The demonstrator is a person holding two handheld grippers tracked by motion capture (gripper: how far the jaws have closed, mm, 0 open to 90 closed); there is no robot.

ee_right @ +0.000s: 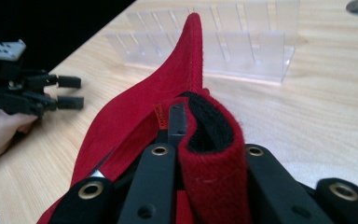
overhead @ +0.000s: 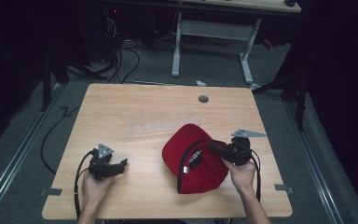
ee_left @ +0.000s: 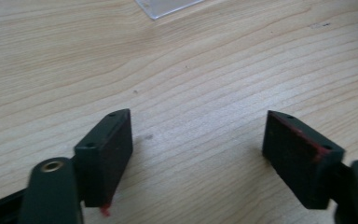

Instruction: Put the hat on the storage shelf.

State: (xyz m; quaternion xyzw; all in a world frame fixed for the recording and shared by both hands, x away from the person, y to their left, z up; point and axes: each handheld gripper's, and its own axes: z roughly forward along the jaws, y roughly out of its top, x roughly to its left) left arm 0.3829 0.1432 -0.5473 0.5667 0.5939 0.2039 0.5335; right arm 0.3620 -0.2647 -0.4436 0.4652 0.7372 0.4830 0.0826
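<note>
A red cap (overhead: 191, 158) sits on the right half of the wooden table (overhead: 121, 102), and its black inner band shows. My right gripper (overhead: 209, 147) is shut on the cap's rim. In the right gripper view, a fold of red fabric with black lining (ee_right: 209, 140) is pinched between the jaws of the right gripper (ee_right: 205, 140), and the rest of the cap (ee_right: 168, 93) stretches away from them. My left gripper (overhead: 123, 163) rests near the table's front left, pointing toward the cap. In its own view the left gripper (ee_left: 198, 140) stands open over bare wood with nothing between the pads.
A clear plastic slotted rack (overhead: 154, 126) lies across the table's middle, just beyond the cap; the same rack (ee_right: 242, 51) shows in the right gripper view. A grey grommet hole (overhead: 203, 99) sits near the far edge. Cables and a desk frame lie on the floor behind.
</note>
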